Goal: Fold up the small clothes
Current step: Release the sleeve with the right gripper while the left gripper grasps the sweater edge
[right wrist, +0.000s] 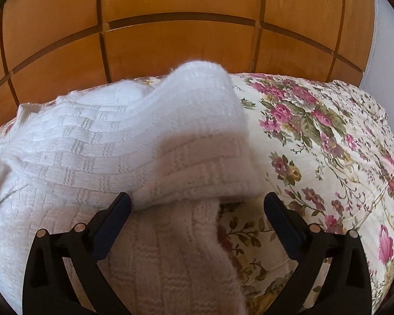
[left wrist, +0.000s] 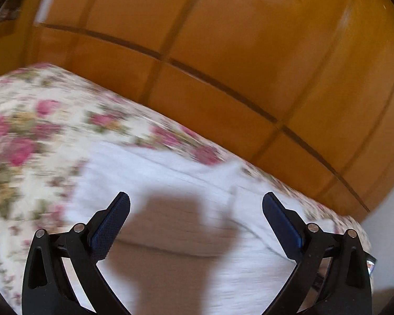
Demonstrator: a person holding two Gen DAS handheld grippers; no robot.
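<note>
Orange wooden panels [right wrist: 181, 52] are standing behind a bed with a flowery cover [right wrist: 315, 136]. On the bed a white knitted garment [right wrist: 113, 147] is lying near the far edge, with one part folded over in a soft hump. The right gripper [right wrist: 197, 207] is hovering over the garment's near fold with its fingers [right wrist: 118, 212] wide apart; the fold is lying between them, the left finger just beside the knit. The left gripper [left wrist: 196, 207] is hanging above the white cloth, fingers [left wrist: 113, 223] wide apart and holding nothing. That view is blurry.
</note>
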